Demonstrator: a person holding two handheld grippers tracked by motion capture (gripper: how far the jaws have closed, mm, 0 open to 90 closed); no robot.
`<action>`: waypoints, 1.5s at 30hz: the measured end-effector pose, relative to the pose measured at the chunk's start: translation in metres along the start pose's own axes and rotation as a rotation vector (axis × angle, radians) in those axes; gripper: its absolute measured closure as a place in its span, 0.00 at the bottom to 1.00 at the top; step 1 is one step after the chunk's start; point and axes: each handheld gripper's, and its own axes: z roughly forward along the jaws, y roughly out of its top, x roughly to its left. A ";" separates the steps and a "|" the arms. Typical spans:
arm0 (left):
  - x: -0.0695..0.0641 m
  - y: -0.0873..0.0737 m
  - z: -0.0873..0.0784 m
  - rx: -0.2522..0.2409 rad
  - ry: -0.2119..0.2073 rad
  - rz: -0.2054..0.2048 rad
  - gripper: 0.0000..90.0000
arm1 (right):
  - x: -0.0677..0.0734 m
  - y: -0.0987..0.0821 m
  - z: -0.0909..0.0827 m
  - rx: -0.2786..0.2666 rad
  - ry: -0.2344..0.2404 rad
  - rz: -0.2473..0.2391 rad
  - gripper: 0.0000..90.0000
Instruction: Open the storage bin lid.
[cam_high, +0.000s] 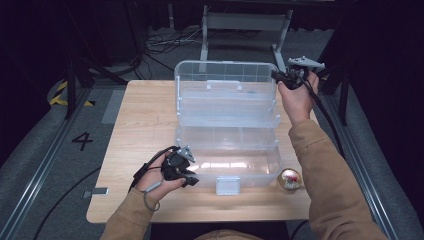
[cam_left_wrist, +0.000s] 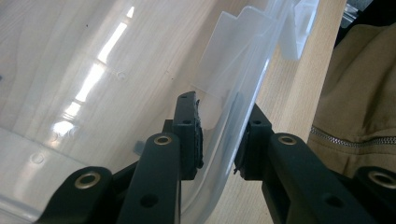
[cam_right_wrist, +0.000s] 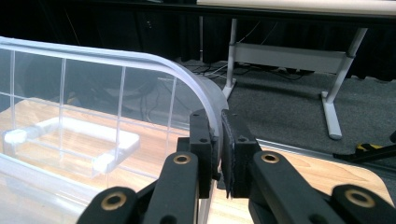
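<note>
- Right now, nearest the person, the left gripper (cam_high: 186, 172) sits at the front left corner of the clear plastic toolbox (cam_high: 227, 130). Its jaws straddle the base wall, one pad inside, one outside. In the left gripper view a sliver of gap shows at each pad, so I can't say for certain that they pinch; they stand partly open around the rim (cam_left_wrist: 233, 121) and steady it at best.
- Just to the right of the box's front, a small round red-and-gold thing (cam_high: 289, 178) lies on the wooden table (cam_high: 140, 125), close to the right sleeve. It looks easy to knock, so the elbow should keep away from it.
- The box itself sits mid-table, opened out in tiers, its white latch (cam_high: 227, 185) hanging at the front edge.
- Farthest off, the right gripper (cam_high: 280, 76) is clamped on the top right corner of the upright lid (cam_right_wrist: 140, 60). Its pads are nearly together with the thin curved rim squeezed between them.
- As I read it, the step is swinging the lid on its hinge. To do it well, the near hand should press the base down firmly so the box doesn't slide or tip. The far hand should follow the hinge's arc rather than pull straight, since a corner grip may twist thin plastic.
</note>
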 end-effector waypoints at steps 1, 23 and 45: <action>0.000 0.000 0.000 0.000 0.000 0.000 0.82 | -0.001 0.000 0.003 0.005 0.000 0.002 0.94; 0.000 0.000 0.000 0.003 0.003 0.008 0.82 | -0.014 -0.009 0.031 0.031 0.036 0.040 0.94; 0.000 0.000 0.000 0.001 0.003 0.008 0.82 | -0.025 -0.017 0.055 0.095 0.072 0.097 0.94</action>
